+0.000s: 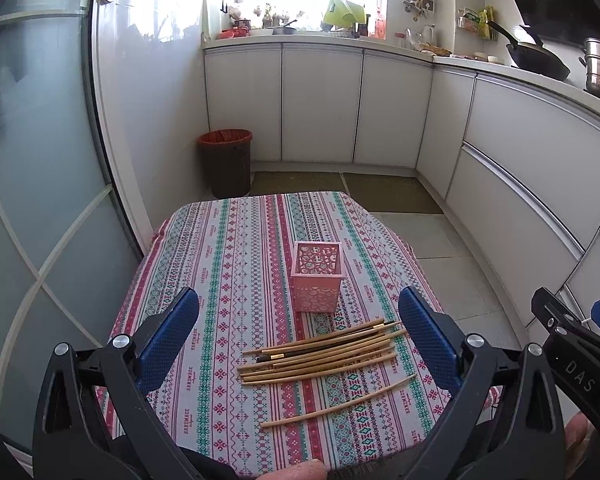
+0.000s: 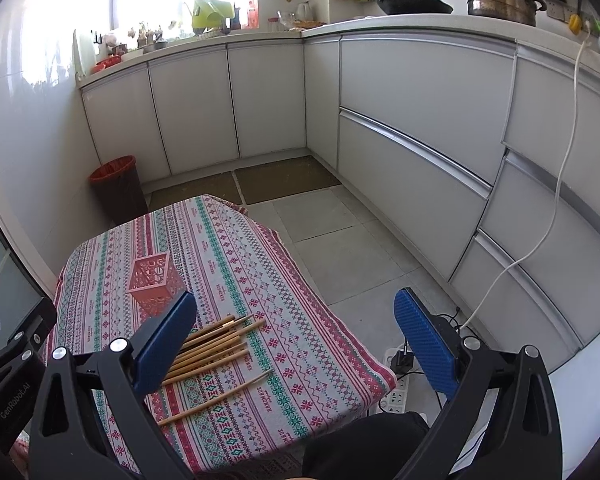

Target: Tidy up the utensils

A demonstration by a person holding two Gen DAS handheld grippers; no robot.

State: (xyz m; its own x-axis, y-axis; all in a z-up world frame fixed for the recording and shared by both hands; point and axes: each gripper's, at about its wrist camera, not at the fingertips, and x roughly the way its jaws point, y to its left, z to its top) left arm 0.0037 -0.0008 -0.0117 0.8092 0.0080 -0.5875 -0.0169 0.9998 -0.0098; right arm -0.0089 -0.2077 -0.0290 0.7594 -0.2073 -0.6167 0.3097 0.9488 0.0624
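A pink perforated holder [image 1: 318, 277] stands upright and empty on the patterned tablecloth [image 1: 228, 264]; it also shows in the right wrist view [image 2: 154, 282]. Several wooden chopsticks [image 1: 324, 350] lie in a loose pile just in front of it, also in the right wrist view [image 2: 216, 340]. One chopstick [image 1: 340, 402] lies apart, nearer me, also in the right wrist view [image 2: 216, 398]. My left gripper [image 1: 299, 304] is open above the pile. My right gripper [image 2: 296, 308] is open, above the table's right edge; part of it shows at the right of the left wrist view [image 1: 572, 332].
A dark bin with a red liner [image 1: 225, 162] stands on the floor beyond the table. White cabinets [image 1: 500, 168] run along the back and right. A power strip with a white cable [image 2: 398, 380] lies on the floor right of the table.
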